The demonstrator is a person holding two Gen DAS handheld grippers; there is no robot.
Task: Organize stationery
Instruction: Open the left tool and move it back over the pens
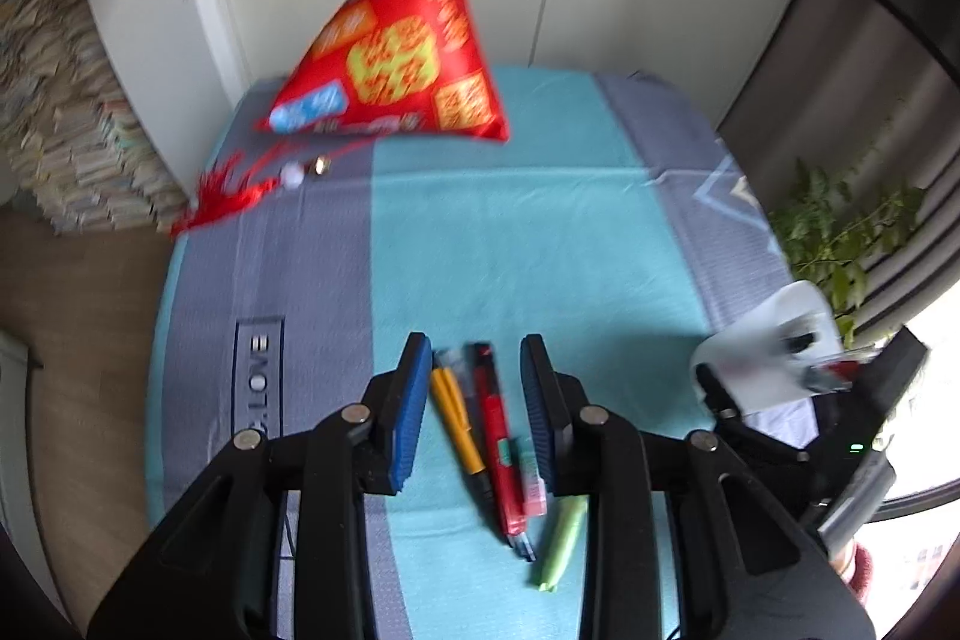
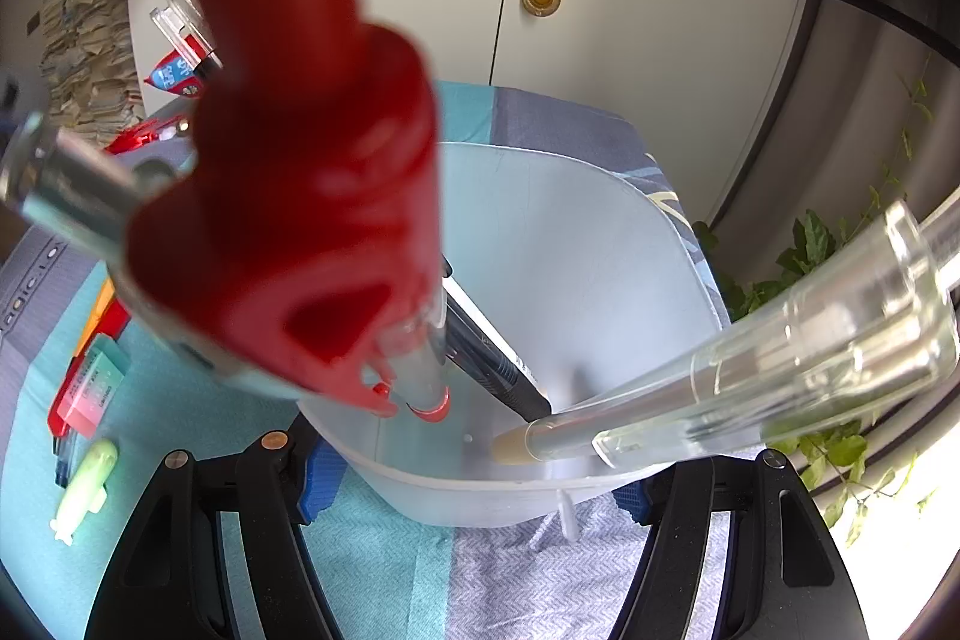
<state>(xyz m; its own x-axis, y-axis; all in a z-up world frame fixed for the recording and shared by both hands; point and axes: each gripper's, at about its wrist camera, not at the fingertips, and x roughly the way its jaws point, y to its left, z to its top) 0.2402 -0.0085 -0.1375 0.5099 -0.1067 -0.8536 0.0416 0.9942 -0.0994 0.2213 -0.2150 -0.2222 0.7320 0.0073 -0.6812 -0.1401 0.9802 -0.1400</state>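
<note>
Stationery still loose on the surface, a yellow pen (image 1: 454,415) and red pen (image 1: 498,451), lies under the part-open, empty left tongs (image 1: 477,382), while the right tongs (image 2: 474,478) clamp the pen-filled translucent holder (image 2: 558,244) steady at the right.

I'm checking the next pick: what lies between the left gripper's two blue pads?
In the left wrist view, the yellow pen and red pen lie on the cloth between the open left gripper fingers, untouched.
</note>
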